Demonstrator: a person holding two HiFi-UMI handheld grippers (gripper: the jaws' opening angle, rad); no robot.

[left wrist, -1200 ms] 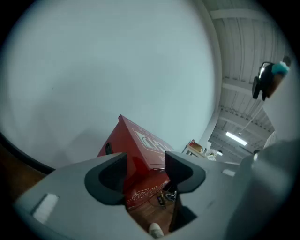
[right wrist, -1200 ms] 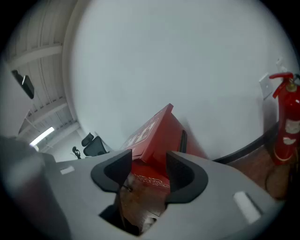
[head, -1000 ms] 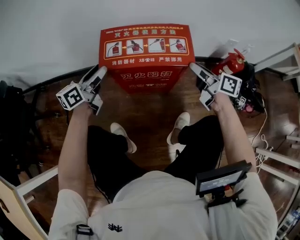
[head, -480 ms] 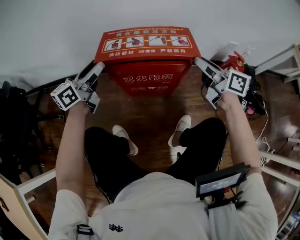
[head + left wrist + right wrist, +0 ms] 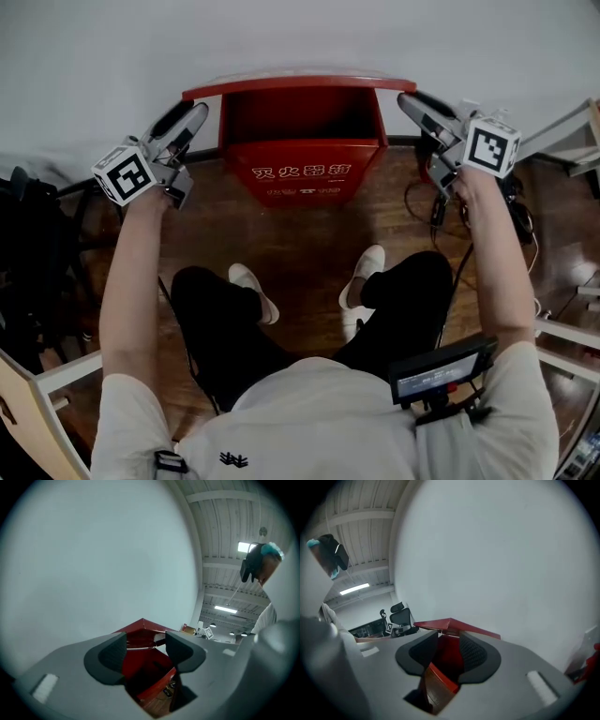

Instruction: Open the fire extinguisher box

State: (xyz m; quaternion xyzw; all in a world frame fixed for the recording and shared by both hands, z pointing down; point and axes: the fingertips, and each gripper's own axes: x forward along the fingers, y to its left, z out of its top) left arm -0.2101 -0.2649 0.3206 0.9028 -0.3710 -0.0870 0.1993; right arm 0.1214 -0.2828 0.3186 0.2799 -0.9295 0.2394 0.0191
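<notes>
Right, we're looking down at a wooden floor [image 5: 300, 234] with a white wall [image 5: 300, 37] behind it, the person's two shoes [image 5: 251, 289] planted in the middle. A black bag [image 5: 23, 244] sits off to the left, dark cables [image 5: 439, 204] trail across the boards on the right, and a white frame [image 5: 562, 117] pokes in at the far right, none of it crossing the front of the fire extinguisher box [image 5: 298, 171]. That box stands against the wall, dead centre between the two arms: bright red, white characters across its front panel, its lid [image 5: 300, 84] tipped up so that only its thin red edge shows from above. The left gripper [image 5: 195, 112] is up at the lid's left end, and in the left gripper view the left gripper [image 5: 145, 651] has its jaws apart, with the lid's [image 5: 140, 626] corner seen through the gap. Over on the other side, the right gripper [image 5: 405, 98] is at the lid's right end, and the right gripper [image 5: 449, 651] also has its jaws parted, red box wall between them. The box's inside shows only shadowed red walls; what it holds can't be made out.
</notes>
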